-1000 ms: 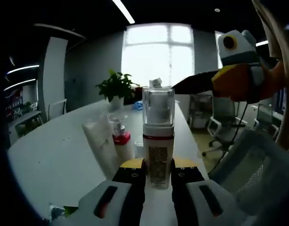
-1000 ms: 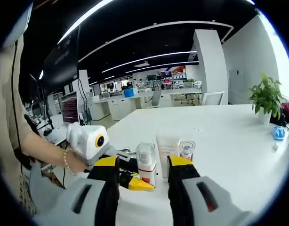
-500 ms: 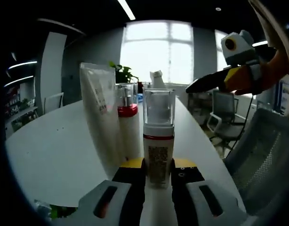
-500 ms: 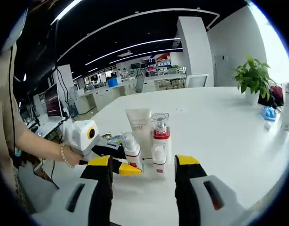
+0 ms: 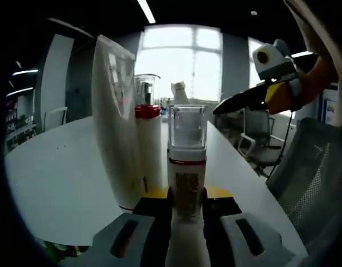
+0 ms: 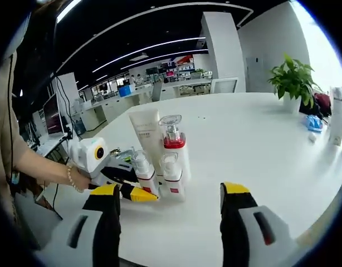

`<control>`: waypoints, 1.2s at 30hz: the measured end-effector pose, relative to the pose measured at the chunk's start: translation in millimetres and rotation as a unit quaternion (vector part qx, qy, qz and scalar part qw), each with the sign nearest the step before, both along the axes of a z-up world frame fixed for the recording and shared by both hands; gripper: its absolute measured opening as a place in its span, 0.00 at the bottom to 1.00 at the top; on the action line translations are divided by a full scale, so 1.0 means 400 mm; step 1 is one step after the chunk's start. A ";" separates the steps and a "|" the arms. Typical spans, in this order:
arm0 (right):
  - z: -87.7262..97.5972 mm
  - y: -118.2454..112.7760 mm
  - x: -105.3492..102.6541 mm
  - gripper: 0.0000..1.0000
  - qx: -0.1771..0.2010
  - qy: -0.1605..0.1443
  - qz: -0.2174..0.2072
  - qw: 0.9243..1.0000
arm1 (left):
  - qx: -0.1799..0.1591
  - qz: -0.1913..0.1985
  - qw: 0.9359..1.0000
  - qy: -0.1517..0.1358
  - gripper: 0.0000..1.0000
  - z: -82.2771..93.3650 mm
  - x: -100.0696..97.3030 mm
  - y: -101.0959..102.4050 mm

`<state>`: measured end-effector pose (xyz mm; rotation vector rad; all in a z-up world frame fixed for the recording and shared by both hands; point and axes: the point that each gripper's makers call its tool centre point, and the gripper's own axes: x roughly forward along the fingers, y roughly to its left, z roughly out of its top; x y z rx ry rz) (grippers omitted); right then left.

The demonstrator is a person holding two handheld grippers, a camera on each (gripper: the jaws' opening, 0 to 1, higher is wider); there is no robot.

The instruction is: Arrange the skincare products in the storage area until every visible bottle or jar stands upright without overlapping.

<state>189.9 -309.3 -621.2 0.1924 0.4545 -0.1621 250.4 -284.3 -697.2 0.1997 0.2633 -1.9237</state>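
Note:
My left gripper (image 5: 186, 196) is shut on a small white bottle with a clear cap (image 5: 186, 161), held upright. Close on its left stand a tall white tube (image 5: 112, 133) and a red-collared pump bottle (image 5: 147, 133). In the right gripper view the left gripper (image 6: 126, 186) holds that bottle (image 6: 141, 169) next to another small clear-capped bottle (image 6: 170, 177), in front of the red-collared bottle (image 6: 174, 146) and the tube (image 6: 145, 132). My right gripper (image 6: 171, 189) is open, short of the group and holding nothing. It hovers above the table edge as the right gripper (image 5: 254, 97) in the left gripper view.
The white table (image 6: 254, 144) stretches wide behind the group. A potted plant (image 6: 293, 83), a small blue object (image 6: 313, 123) and a white bottle (image 6: 336, 114) stand at its far side. A person's hand (image 6: 48, 172) holds the left gripper. Office chairs (image 5: 313, 183) flank the table.
The left gripper has carried its bottle closer to the tube and the red-collared bottle, which now loom larger beside it. The right gripper's jaws stand wider apart than before.

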 end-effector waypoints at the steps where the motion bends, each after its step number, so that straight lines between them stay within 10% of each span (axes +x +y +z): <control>1: -0.003 -0.001 -0.001 0.76 0.001 0.000 -0.001 1.000 | 0.000 -0.001 1.000 -0.003 0.16 -0.001 0.000 -0.001; 36: -0.029 -0.014 -0.013 0.74 0.007 0.018 -0.009 1.000 | 0.005 -0.009 1.000 -0.027 0.17 -0.041 0.015 -0.034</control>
